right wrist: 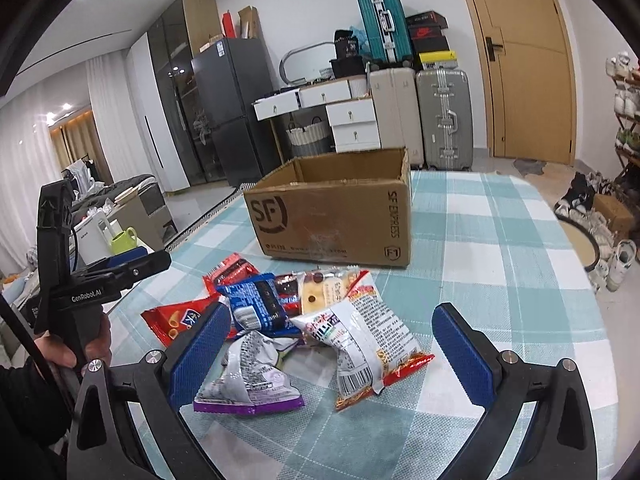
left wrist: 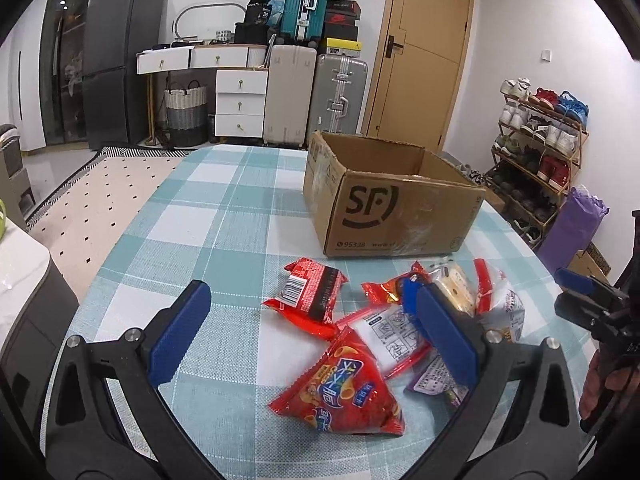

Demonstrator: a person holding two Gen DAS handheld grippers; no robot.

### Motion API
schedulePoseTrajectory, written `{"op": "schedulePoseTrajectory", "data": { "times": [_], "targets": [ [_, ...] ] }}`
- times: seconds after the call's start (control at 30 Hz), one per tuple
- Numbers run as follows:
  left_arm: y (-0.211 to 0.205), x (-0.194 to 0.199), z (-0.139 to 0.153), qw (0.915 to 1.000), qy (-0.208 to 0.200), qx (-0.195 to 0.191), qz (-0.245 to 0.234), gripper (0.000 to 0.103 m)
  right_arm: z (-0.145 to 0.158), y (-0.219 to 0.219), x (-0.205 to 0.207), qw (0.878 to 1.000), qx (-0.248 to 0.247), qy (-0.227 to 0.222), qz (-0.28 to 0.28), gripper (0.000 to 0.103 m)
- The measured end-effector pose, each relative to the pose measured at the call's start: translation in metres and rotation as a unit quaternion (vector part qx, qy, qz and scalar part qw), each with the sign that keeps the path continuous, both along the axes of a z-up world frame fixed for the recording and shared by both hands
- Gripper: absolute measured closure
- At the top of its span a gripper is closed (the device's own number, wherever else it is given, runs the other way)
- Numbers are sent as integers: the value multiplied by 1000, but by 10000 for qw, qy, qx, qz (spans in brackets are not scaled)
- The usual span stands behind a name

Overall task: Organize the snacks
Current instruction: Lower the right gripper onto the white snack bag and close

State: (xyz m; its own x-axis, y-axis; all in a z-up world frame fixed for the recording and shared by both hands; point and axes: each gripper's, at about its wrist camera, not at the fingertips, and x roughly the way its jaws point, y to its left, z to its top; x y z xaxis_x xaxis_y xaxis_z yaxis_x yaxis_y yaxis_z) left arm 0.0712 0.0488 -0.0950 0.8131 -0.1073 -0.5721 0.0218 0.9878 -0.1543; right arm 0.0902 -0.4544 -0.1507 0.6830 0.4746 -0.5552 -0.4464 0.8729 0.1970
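Observation:
A pile of snack packets lies on the checked tablecloth (left wrist: 224,216) in front of an open SF cardboard box (left wrist: 392,208). In the left wrist view my left gripper (left wrist: 310,292) is open just above the pile. A red barcode packet (left wrist: 316,296) and a red triangular chip bag (left wrist: 340,392) lie between its fingers. My right gripper (right wrist: 332,312) is also open, low over a silver-purple packet (right wrist: 248,380), a white and red packet (right wrist: 372,340) and a blue packet (right wrist: 256,300). The box (right wrist: 332,216) looks empty as far as its inside shows.
Suitcases (left wrist: 316,96), white drawers (left wrist: 240,104) and a wooden door (left wrist: 424,48) stand behind the table. A shoe rack (left wrist: 540,140) and a purple bag (left wrist: 572,224) are on the right. A white kettle and a green mug (right wrist: 122,240) sit on a side surface to the left.

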Motion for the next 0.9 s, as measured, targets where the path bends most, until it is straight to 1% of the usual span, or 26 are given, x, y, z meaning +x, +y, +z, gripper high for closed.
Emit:
{"op": "schedulePoseTrajectory", "data": {
  "times": [0.17,0.33,0.47,0.5,0.67,0.77,0.8,0.87,0.9],
  "targets": [
    [-3,14,-11,9997,166,-34,-154,0,-15,-5,13,9997,-6,227,-53,1],
    [-8,26,-18,9995,230,14,-228,0,-26,0,31,9991,-163,389,101,1],
    [-10,37,-25,9992,351,-5,-215,0,-32,7,43,9983,-296,463,203,1],
    [-9,33,-25,9991,356,-11,-212,0,-33,8,43,9982,-295,467,215,1],
    [-9,44,-30,9988,450,-13,-168,0,-40,15,54,9974,-301,564,328,1],
    [-8,44,-32,9987,485,-1,-142,0,-44,18,59,9968,-300,627,400,2],
    [-6,42,-32,9987,497,11,-136,0,-44,19,59,9966,-304,640,412,2],
    [-6,43,-34,9985,537,27,-114,0,-47,21,61,9961,-276,691,480,8],
    [-4,42,-35,9984,556,35,-103,0,-47,22,62,9958,-270,718,499,9]
  ]
}}
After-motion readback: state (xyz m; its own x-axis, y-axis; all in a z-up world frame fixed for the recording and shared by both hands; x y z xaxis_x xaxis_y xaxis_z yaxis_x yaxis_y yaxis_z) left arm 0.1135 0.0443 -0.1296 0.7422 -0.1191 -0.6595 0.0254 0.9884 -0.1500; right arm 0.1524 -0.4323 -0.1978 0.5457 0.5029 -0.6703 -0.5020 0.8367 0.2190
